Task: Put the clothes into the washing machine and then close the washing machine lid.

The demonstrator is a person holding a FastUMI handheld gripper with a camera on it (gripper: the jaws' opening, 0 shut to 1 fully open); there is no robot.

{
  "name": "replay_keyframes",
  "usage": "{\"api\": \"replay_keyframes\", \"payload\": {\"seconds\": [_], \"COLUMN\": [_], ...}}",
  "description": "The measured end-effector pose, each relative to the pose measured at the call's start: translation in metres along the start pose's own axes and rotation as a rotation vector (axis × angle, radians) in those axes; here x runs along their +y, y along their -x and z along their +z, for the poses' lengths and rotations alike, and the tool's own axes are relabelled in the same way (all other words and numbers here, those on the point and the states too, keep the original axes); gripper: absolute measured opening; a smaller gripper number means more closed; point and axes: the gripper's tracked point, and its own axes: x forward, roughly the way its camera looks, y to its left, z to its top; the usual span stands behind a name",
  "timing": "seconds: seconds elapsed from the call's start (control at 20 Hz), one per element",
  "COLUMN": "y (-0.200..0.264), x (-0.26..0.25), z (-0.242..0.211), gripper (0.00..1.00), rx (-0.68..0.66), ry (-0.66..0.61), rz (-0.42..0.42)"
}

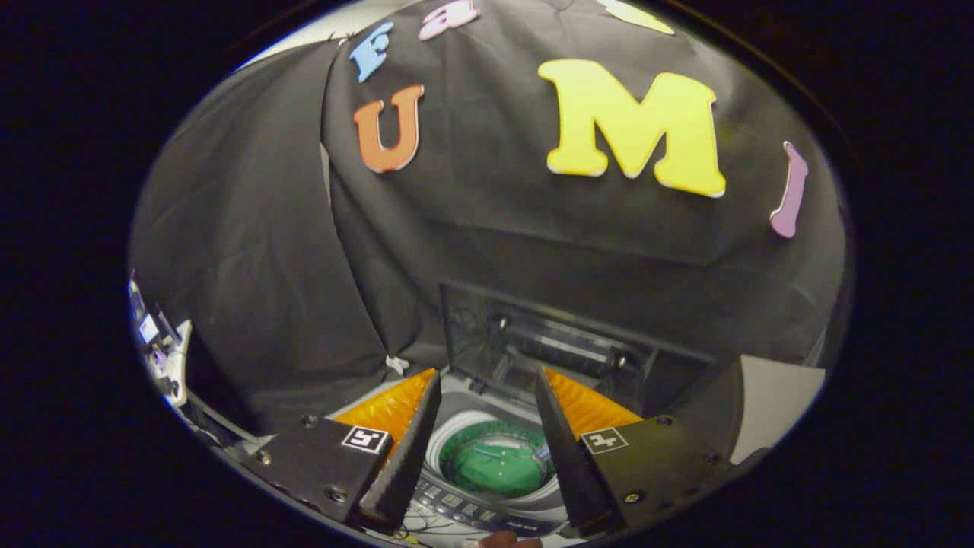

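Clothes (498, 466) lie bunched in the drum, lid (548, 346) upright; hand-held gripper (487, 388) spread above.

The hand-held gripper (487, 388), its fingers spread apart with nothing between them, covers both sides of the washing machine (487, 396), so the drum rim (449, 445), the green clothes (498, 468) and the too-small-to-read control panel (472, 511) show only partly.
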Motion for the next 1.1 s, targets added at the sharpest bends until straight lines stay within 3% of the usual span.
{"api": "replay_keyframes", "payload": {"seconds": [0.25, 0.4, 0.65, 0.85, 1.1], "y": [0.008, -0.009, -0.066, -0.123, -0.155], "x": [-0.02, -0.032, -0.056, -0.093, -0.106], "z": [0.069, 0.089, 0.083, 0.065, 0.046], "gripper": [0.79, 0.89, 0.89, 0.89, 0.88], "rx": [-0.121, -0.131, -0.063, 0.002, 0.062], "ry": [-0.014, -0.038, -0.105, -0.195, -0.22], "rz": [-0.02, -0.043, -0.081, -0.166, -0.22]}}
